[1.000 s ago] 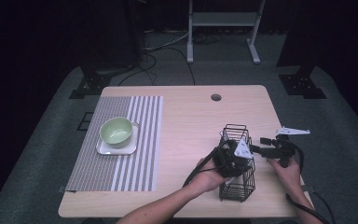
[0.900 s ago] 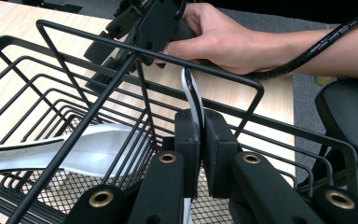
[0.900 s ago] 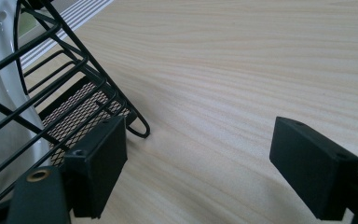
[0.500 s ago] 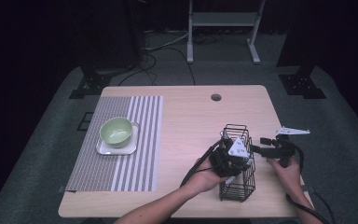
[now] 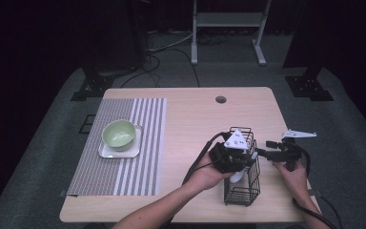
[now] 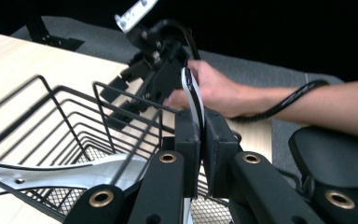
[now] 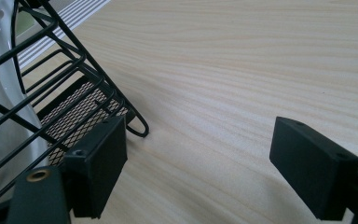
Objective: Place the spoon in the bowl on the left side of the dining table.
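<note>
A black wire basket (image 5: 241,192) stands on the wooden table (image 5: 186,119) at the right. My left gripper (image 5: 240,160) hovers over the basket's rim, shut on a thin white utensil with a dark edge (image 6: 192,91) that stands up between the pads. A second white utensil (image 6: 74,172) lies inside the basket (image 6: 65,116). My right gripper (image 5: 269,152) sits just right of the basket, open. In the right gripper view its jaws (image 7: 205,149) stand wide apart over bare wood, the left one beside the basket's foot (image 7: 135,128).
A green bowl (image 5: 119,133) rests on a white square plate (image 5: 106,152) on a striped placemat (image 5: 138,171) at the left. A round cable hole (image 5: 220,99) lies near the table's far edge. The table's right edge runs close to my right hand.
My left gripper has lifted a little over the basket with the white utensil in it. The right gripper has stayed where it was.
</note>
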### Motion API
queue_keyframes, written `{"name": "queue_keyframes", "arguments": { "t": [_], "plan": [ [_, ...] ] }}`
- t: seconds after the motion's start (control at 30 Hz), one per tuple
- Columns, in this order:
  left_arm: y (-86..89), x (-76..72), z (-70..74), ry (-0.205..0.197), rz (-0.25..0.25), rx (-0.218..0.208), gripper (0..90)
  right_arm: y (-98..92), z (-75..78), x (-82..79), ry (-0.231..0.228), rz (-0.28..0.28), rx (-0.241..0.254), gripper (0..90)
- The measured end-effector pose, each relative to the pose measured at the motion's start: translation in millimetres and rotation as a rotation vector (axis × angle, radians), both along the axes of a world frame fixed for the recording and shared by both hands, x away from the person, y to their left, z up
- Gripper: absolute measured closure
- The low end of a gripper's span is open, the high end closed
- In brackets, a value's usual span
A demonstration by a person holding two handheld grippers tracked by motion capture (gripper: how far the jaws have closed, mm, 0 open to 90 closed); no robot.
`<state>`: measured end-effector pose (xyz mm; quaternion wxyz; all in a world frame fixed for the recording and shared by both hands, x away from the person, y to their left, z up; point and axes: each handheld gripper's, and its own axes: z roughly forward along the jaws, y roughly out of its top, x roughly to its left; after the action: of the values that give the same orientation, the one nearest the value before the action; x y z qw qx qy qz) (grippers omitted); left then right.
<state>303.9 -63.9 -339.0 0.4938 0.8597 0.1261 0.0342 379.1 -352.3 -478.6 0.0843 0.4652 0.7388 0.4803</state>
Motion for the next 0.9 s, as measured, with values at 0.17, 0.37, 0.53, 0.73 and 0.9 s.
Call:
{"name": "queue_keyframes", "arguments": {
  "t": [0.17,0.37,0.53,0.73,0.9],
  "plan": [
    [8.5,4.8,9.3,0.028,0.012,-0.056,85.4,0.1,-0.1,0.1,0.001,-0.002,-0.002,17.8],
    [14.3,5.9,21.4,0.024,0.015,-0.092,85.4,0.3,-0.3,0.3,0.004,-0.004,-0.006,17.8],
    [19.2,6.5,31.1,0.027,0.014,-0.126,85.4,1.0,-0.5,0.6,0.004,-0.005,-0.011,17.7],
    [29.4,11.3,40.8,0.074,0.013,-0.2,85.4,1.3,-0.6,0.7,0.007,-0.005,-0.015,17.8],
    [37.7,14.4,47.9,0.093,0.022,-0.248,85.3,1.6,-0.6,0.8,0.008,-0.005,-0.018,17.8]
  ]
}}
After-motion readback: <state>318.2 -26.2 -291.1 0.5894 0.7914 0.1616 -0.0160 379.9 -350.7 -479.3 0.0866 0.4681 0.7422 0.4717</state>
